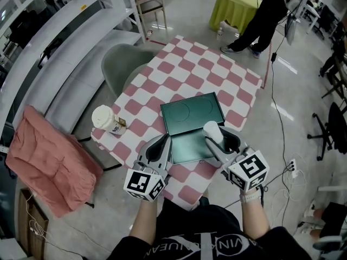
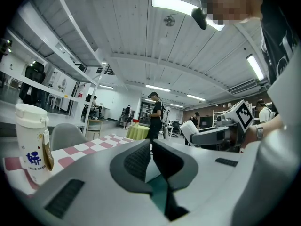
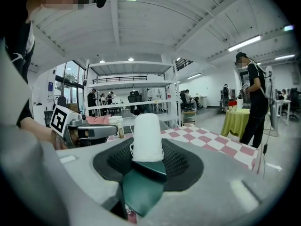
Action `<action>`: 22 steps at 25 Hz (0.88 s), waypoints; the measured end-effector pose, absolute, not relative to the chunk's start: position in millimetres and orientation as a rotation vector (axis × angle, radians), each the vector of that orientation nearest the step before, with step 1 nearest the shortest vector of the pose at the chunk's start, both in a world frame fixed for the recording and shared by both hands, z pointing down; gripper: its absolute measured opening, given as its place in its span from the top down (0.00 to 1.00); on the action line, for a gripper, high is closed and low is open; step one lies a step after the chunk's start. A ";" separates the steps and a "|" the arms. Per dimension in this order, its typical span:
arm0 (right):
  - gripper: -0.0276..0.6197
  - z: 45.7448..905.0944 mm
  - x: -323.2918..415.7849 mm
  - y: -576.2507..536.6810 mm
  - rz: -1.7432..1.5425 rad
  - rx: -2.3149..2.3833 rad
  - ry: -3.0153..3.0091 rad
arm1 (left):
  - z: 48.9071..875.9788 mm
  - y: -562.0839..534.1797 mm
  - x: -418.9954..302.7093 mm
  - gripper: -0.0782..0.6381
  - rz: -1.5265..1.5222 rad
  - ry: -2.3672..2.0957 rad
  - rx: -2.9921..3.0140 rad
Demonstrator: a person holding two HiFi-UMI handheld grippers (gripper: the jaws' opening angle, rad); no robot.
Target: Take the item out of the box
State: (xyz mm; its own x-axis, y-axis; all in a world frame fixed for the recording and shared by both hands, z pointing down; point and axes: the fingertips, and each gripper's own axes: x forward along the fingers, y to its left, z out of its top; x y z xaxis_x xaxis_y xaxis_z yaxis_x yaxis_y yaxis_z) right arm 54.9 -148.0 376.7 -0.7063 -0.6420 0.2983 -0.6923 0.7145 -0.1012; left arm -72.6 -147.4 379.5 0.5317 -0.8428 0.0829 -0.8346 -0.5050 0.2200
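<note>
Partly hidden, white item [image 3: 147, 131] sits clamped in right claw [image 3: 147, 149]; left claw [image 2: 151, 145] closed, tips together

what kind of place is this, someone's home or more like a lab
Probably an open-plan lab or workshop, not a home: long white metal shelving racks run along one side, a black wheeled office chair stands at the edge of the pale floor, and long ceiling strip lights hang overhead.
</note>
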 end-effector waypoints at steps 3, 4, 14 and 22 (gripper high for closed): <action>0.68 373.5 54.4 -148.5 0.294 1.067 -2.681 | 376.1 -148.9 -72.9 0.86 -0.054 -1.420 2.542; 0.68 372.5 54.0 -148.7 0.290 1.066 -2.682 | 375.8 -149.3 -73.3 0.86 -0.058 -1.423 2.544; 0.68 357.2 51.4 -152.7 0.243 1.067 -2.711 | 364.4 -153.8 -77.6 0.86 -0.083 -1.447 2.564; 0.68 348.1 49.3 -154.7 0.216 1.076 -2.730 | 356.1 -157.0 -81.9 0.86 -0.099 -1.462 2.578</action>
